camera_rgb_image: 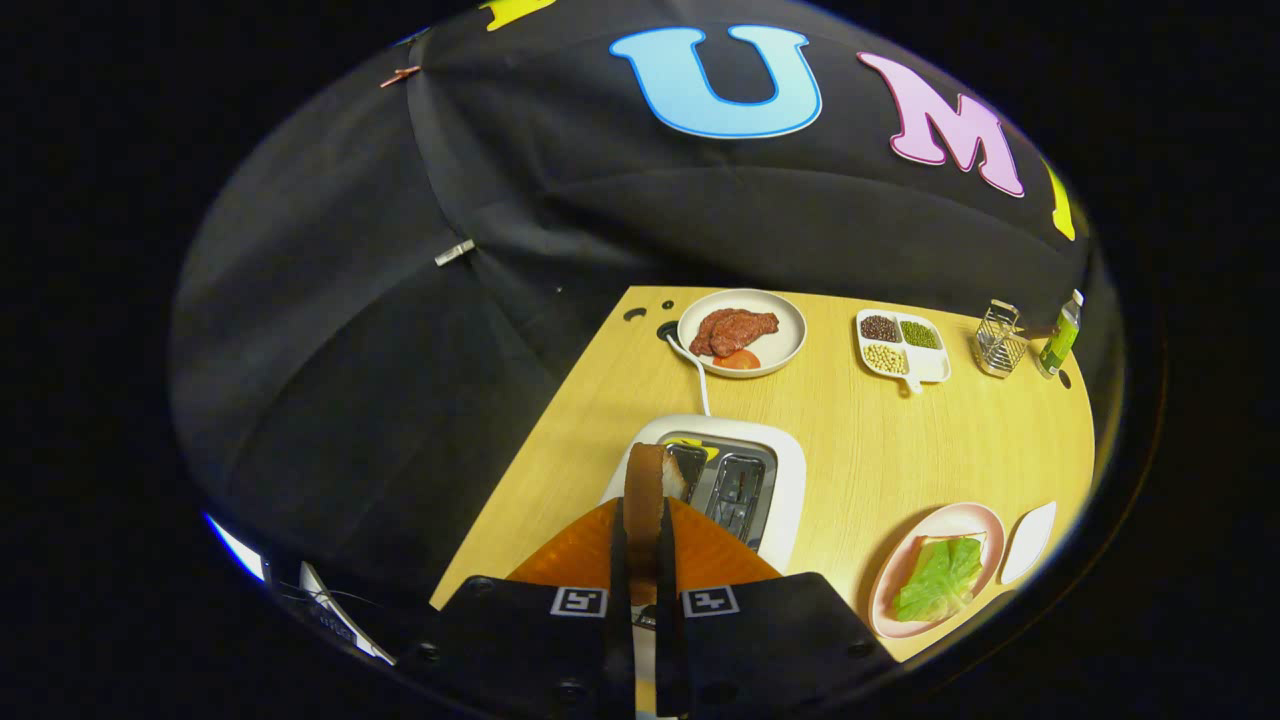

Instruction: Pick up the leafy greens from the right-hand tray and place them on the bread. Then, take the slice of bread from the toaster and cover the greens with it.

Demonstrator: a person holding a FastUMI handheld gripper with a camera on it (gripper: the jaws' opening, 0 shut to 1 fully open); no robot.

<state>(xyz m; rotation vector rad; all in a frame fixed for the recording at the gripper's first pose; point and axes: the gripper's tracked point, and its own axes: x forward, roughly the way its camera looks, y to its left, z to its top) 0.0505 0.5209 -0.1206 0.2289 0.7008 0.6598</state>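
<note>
With its brown crust edge-on, the bread (645,490) sits pinched in your closed gripper (645,560) above the toaster (780,480); bare table (850,440) lies right.

the gripper (645,560) clamps both fingers on a slice of bread (645,490) held edge-up above the toaster (780,470). at 4 o'clock from the toaster, a pink plate (975,520) carries bread topped with leafy greens (940,580). at 12 o'clock sits a plate of meat (790,345); a divided dish of beans (935,365) lies at 1 o'clock.
</note>
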